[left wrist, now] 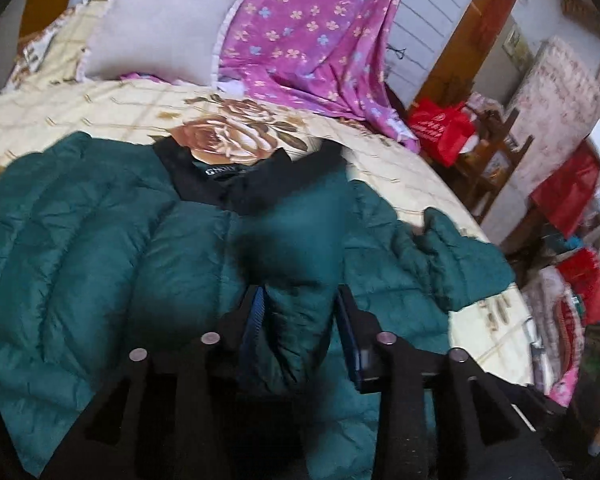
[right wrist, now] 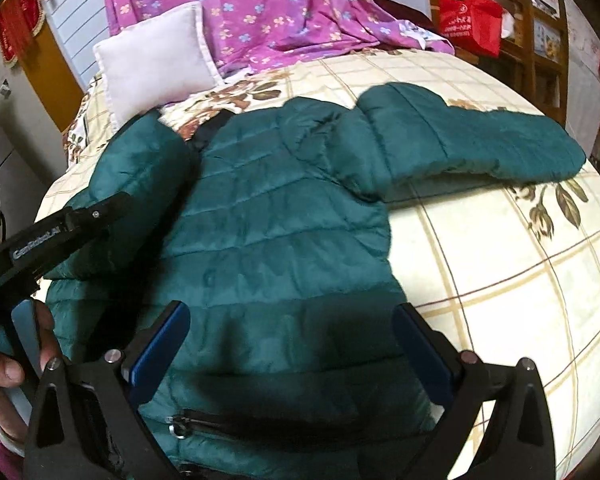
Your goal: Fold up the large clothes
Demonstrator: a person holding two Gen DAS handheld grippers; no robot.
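Note:
A dark green quilted jacket [right wrist: 284,216] lies spread on the bed, collar toward the pillow. Its right sleeve [right wrist: 480,144] stretches out sideways over the bedspread. The left sleeve [right wrist: 140,168] is folded in across the body. My left gripper [left wrist: 300,320] has a bunched fold of that sleeve [left wrist: 300,312] standing up between its blue pads, filling the narrow gap and touching both. From the right wrist view the left gripper [right wrist: 112,206] reaches in from the left, a hand [right wrist: 4,368] on its handle. My right gripper [right wrist: 292,344] hovers over the jacket's lower part, open wide, nothing between its fingers.
A cream checked bedspread [right wrist: 480,260] with brown roses covers the bed. A white pillow [right wrist: 152,68] and a purple flowered sheet [right wrist: 268,8] lie at the head. A red bag [right wrist: 472,20] and wooden furniture [right wrist: 540,40] stand past the bed's right edge.

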